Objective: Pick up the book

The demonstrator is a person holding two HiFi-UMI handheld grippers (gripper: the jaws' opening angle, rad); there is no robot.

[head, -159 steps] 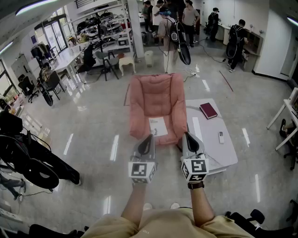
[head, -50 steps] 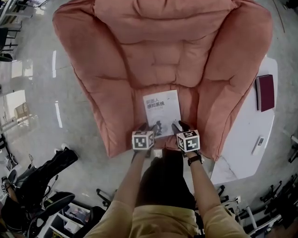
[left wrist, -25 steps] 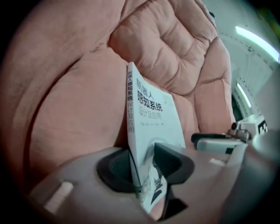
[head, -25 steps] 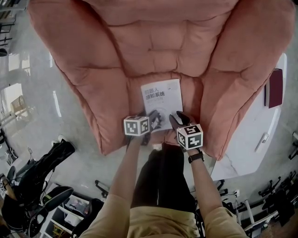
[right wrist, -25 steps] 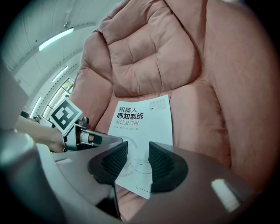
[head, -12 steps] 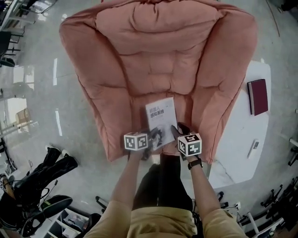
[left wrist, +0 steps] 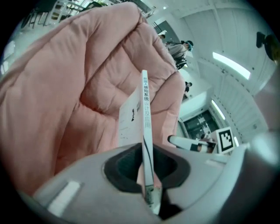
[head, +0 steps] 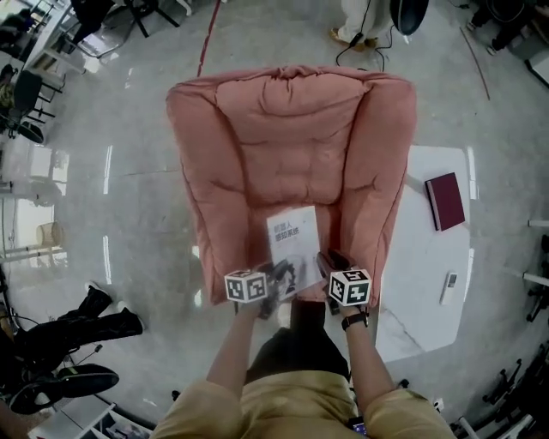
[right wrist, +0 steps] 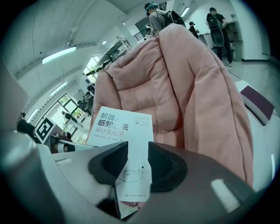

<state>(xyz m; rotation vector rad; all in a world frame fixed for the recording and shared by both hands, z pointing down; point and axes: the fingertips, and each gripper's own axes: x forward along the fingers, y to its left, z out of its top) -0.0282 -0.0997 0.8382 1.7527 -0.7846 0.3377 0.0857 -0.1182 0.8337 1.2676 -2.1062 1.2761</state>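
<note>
A thin white book [head: 292,249] with dark print is held up over the seat of a pink padded armchair [head: 283,146]. My left gripper [head: 271,290] has just closed its jaws, and they are shut on the book's near left edge. In the left gripper view the book [left wrist: 145,127] stands edge-on between the pads [left wrist: 131,168]. My right gripper [head: 327,264] is shut on the near right part. In the right gripper view the cover [right wrist: 124,127] runs up from between the dark pads [right wrist: 164,166].
A white low table [head: 412,283] stands right of the chair, with a maroon book [head: 444,201] and a small remote [head: 448,287] on it. Black bags [head: 69,330] lie on the glossy floor at left. People [right wrist: 153,13] stand far behind the chair.
Both grippers have risen with the book, which has come up off the seat cushion. The chair looks smaller and farther below than before.
</note>
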